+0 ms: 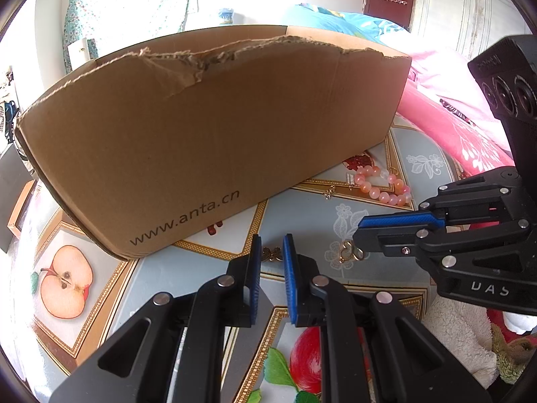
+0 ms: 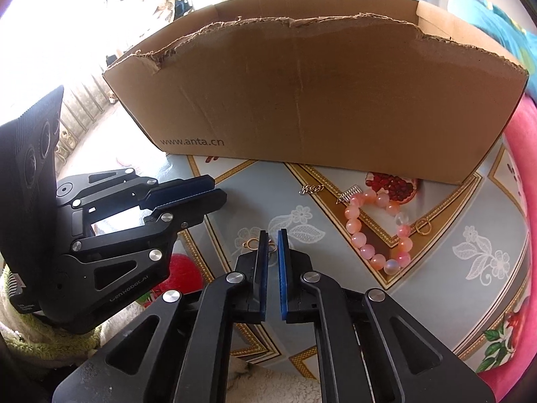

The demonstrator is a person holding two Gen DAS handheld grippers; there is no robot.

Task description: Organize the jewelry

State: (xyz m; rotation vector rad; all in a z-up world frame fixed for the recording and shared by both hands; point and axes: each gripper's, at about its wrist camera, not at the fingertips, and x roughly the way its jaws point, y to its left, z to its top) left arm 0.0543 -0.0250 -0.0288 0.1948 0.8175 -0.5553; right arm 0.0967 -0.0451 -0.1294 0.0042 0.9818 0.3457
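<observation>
Gold wire loops, a small earring (image 2: 271,245), are lying on the glossy tablecloth (image 2: 446,201) right at the tips of the right gripper (image 2: 272,235). Its blue ribbed pads are standing a narrow slit apart with the earring between them; whether they are actually pinching it cannot be told. So the pick-up looks to be the step in hand. Next comes a firm pinch on that thin, slippery wire, then a lift over the torn rim of the cardboard box (image 2: 319,100). The left gripper (image 1: 272,240) is hovering, nearly together and empty, over a bronze butterfly charm (image 1: 271,254). The bracelet (image 2: 379,231) of smooth pink beads is waiting nearby.
</observation>
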